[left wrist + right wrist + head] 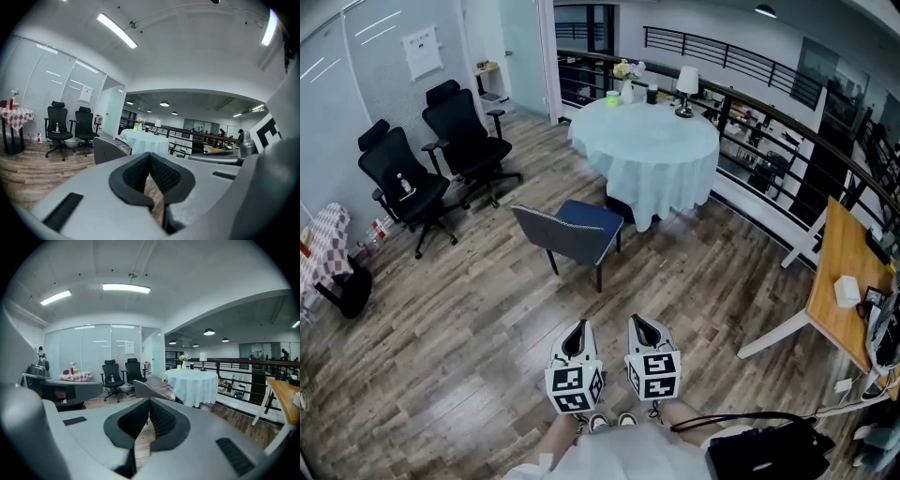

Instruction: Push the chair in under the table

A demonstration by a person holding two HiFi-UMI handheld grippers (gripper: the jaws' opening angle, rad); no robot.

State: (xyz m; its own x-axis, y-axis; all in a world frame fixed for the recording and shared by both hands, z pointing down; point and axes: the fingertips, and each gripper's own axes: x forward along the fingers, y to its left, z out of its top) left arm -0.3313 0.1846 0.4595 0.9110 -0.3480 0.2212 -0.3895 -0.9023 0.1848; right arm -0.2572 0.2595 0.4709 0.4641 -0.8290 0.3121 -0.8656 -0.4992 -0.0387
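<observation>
Left gripper (577, 328) and right gripper (638, 323) both clenched, empty. Chair (572, 230) sits between them and table (652, 155), its back facing them, well apart; left lines up better.

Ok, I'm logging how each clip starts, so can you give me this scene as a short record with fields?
chair: grey back, blue seat, pulled out, seat toward the table
table: round, pale cloth; lamp at its far edge
left gripper: jaws together, empty, well short of the chair
right gripper: jaws together, empty, beside the left one
office chairs: two, black, by the glass wall
push: not yet started
</observation>
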